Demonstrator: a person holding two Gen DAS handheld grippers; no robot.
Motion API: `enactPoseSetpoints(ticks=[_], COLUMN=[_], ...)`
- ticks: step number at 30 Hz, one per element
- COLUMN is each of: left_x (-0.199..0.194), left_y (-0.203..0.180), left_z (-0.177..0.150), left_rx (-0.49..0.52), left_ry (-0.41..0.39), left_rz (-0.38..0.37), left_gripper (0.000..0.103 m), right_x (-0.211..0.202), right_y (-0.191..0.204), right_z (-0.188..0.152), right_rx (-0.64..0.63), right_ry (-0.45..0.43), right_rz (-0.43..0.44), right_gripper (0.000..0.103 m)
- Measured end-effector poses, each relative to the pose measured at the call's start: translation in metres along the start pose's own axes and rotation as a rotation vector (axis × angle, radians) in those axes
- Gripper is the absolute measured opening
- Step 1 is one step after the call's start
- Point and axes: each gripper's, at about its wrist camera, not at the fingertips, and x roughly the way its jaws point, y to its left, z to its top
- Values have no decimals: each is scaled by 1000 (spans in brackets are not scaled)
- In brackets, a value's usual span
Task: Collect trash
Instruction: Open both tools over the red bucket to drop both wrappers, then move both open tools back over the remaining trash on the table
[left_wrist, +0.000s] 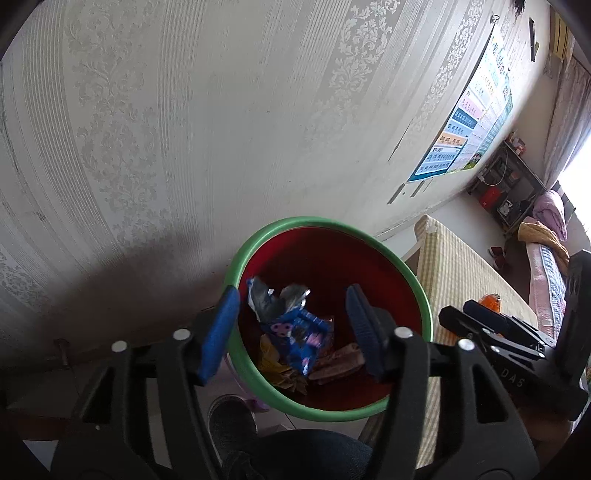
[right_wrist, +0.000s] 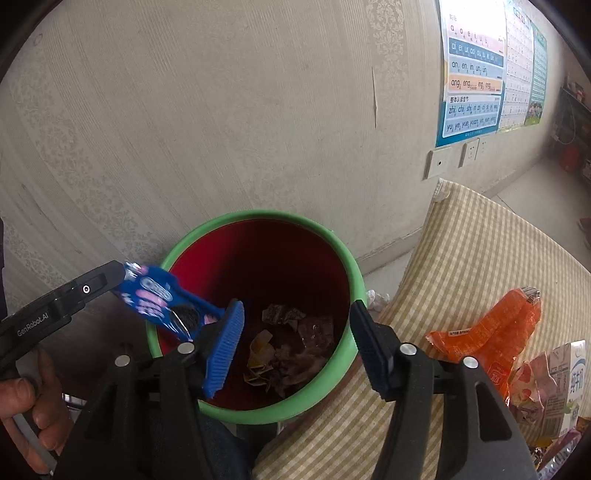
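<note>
A red bin with a green rim stands against the wall, with several wrappers lying in it. My left gripper hangs open over it. A blue cookie wrapper is between its blue pads, and neither pad touches it. In the right wrist view the same blue wrapper slants from the tip of the left gripper's black finger over the bin's rim. My right gripper stands open above the bin with nothing between its fingers. A silver-grey wrapper lies higher in the bin.
A checked cloth surface is to the right of the bin. On it lie an orange wrapper, a milk carton and other packets. Crumpled white paper lies on the floor by the bin. The wall stands close behind. A hand is at the left edge.
</note>
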Motion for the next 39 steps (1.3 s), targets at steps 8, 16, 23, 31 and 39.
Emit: enactPoseSetpoints(ticks=[8,16,23,31,39], left_x=[-11,-23,-34,-38,-46], left_y=[-14,-57,-109,-170,-217], left_z=[0,-10,-22,-39,-60], left_rx=[14,72,152,236,320], left_ry=[-10,-13,-12,0,20], left_rz=[10,-27,-83,-147,-191], left_gripper=[91,97,97,97,97], right_x=[-23,-62,-108,-159,-195], right_y=[-10,-37,-79,-131,-174], right_z=[-4,-20,-43,-76,-112], right_rx=[25,64,129,208,288], right_ry=[-28,-58,-107,-149,-175], right_rz=[-19,-57,-112,-205,-267], right_gripper=[70,72,80,96,96])
